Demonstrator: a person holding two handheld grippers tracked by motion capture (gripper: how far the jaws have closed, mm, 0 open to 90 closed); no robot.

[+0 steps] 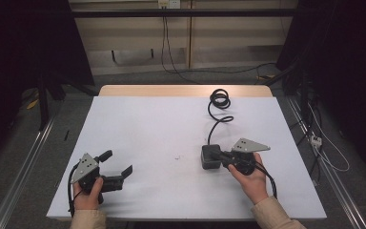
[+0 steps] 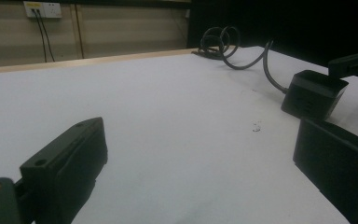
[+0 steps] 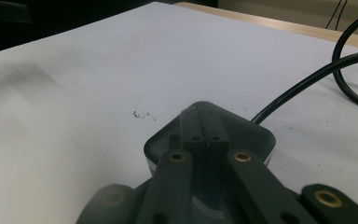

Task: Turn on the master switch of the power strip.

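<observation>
White cloth covers the table (image 1: 147, 129). Right of centre lies a black power adapter (image 1: 210, 157), its cable (image 1: 218, 107) coiling far behind. Over it, the right gripper (image 1: 226, 159) looks pressed together. Near left, the left gripper (image 1: 119, 167) stands apart.

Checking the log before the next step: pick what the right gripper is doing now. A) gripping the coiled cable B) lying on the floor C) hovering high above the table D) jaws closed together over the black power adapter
D: the right gripper has its jaws closed together over the black power adapter, as the right gripper view shows; the coiled cable lies farther back.
</observation>
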